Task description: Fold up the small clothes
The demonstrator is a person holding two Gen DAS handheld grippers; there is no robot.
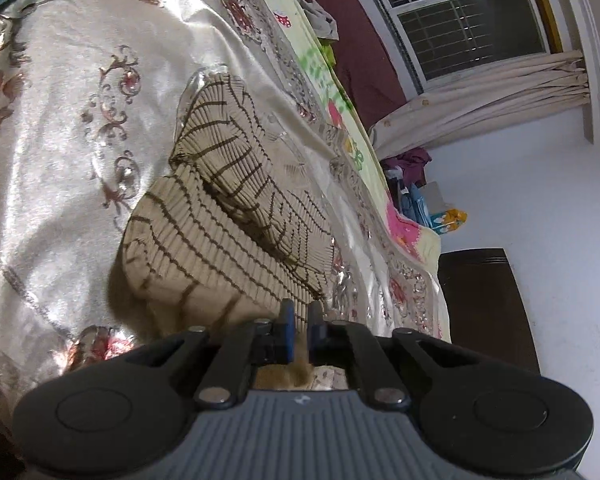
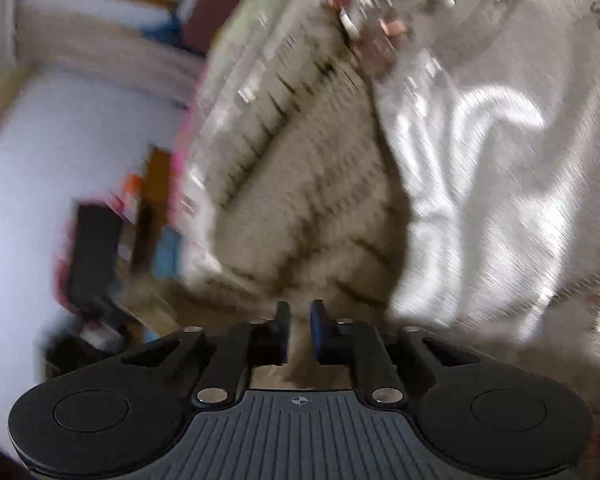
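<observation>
A small beige ribbed garment with thin brown lines [image 1: 236,216] lies partly folded on a shiny embroidered bedspread [image 1: 60,128]. My left gripper [image 1: 299,312] is shut on the garment's near edge, and beige cloth shows pinched between its fingers. In the blurred right wrist view the same beige garment [image 2: 312,184] runs away from the camera. My right gripper [image 2: 299,314] is shut on another part of its near edge, with cloth bunched between the pads. The garment sags between the two grips.
A bright patterned blanket [image 1: 324,76] runs along the bed's far side. Beyond it are a window [image 1: 468,20], a cream curtain [image 1: 500,96], a pile of clothes [image 1: 412,176] and a dark cabinet [image 1: 488,304] by the white wall. The bed's edge is close on that side.
</observation>
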